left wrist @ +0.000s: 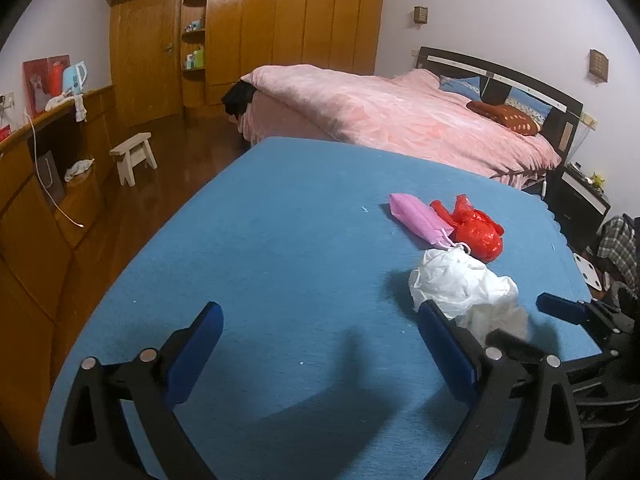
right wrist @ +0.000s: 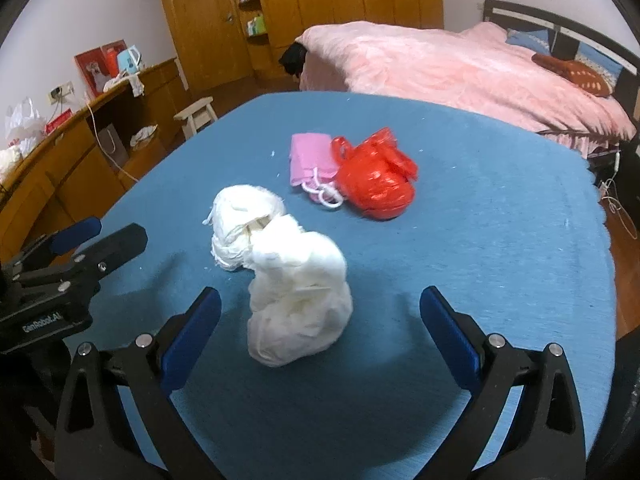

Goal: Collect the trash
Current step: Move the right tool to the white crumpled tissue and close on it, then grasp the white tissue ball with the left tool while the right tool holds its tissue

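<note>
The right gripper (right wrist: 320, 320) has its jaws spread wide on either side of a crumpled white tissue wad (right wrist: 298, 300) at the lower centre of its view, pads clear of it, probably lined up for a pinch. A second white wad (right wrist: 240, 226) lies touching the first, farther up. Beyond them, a pink face mask (right wrist: 310, 158) and a knotted red plastic bag (right wrist: 374, 182) touch each other mid-frame on the blue tablecloth (right wrist: 500, 220). The left gripper (left wrist: 320, 344), jaws also apart and empty, hangs over bare cloth at the left, likely keeping out of the way.
</note>
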`<state>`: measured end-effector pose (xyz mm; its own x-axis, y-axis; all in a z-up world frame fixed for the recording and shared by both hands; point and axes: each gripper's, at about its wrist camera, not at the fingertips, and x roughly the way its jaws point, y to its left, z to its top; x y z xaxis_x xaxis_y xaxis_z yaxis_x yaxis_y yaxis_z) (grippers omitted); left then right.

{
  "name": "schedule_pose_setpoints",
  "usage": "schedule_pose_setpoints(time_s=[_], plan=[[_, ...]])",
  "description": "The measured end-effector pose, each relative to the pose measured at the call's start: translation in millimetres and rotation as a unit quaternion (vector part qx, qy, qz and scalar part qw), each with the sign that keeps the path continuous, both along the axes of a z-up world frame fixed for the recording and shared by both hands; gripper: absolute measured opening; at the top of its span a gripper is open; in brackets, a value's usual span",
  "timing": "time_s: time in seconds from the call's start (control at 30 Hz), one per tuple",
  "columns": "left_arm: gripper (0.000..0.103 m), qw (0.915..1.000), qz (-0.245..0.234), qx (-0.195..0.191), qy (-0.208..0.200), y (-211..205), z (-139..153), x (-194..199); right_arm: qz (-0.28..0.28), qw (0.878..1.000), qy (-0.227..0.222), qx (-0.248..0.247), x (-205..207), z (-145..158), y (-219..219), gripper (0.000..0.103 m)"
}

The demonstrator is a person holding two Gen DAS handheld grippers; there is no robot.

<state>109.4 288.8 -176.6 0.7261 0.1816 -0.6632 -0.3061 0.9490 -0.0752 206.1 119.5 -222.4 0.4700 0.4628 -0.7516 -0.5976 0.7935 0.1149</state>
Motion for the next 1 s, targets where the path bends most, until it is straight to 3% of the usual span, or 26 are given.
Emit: schedule_pose_setpoints(time_s=[0.03, 0.1, 0.17, 0.23, 0.3, 0.67, 1.0], plan=[[0.096, 1.0000, 0.001, -0.001, 0.000, 0.7, -0.7, 0.0, 0.004, 1.000, 0.003, -0.004, 0.3, -1.3, 1.3, 0.080], [0.096, 1.0000, 0.002, -0.003, 0.000, 2.0, -1.2, -0.4, 0.012, 1.000, 0.014, -0.013, 0.9, -6.0, 6.4, 0.070], [0.096, 1.0000, 0.003, -0.006, 0.000, 3.2, -1.6, -1.1, 0.017, 1.000, 0.022, -0.014, 0.6, -8.5, 8.1, 0.066], [0.096, 1.0000, 0.004, -0.007, -0.002, 3.7, -1.4, -2.2, 0.020, 0.999, 0.021, -0.015, -0.6, -7.9, 8.6, 0.052], [0.096, 1.0000, 0.004, -0.007, -0.002, 4.2, -1.0, -2.2, 0.022, 0.999, 0.025, -0.009, -0.5, -7.0, 6.6, 0.049], [0.096, 0.9998, -0.021, -0.007, -0.004, -13.5, 4.7, 8.6, -0.003, 1.000, 0.008, -0.005, -1.0, 9.2, -28.0, 0.046], [0.096, 0.9966, -0.081, -0.015, 0.002, -64.0, 1.7, 50.1, -0.088, 0.996, 0.006, -0.004, 24.5, 8.7, -86.2, 0.047]])
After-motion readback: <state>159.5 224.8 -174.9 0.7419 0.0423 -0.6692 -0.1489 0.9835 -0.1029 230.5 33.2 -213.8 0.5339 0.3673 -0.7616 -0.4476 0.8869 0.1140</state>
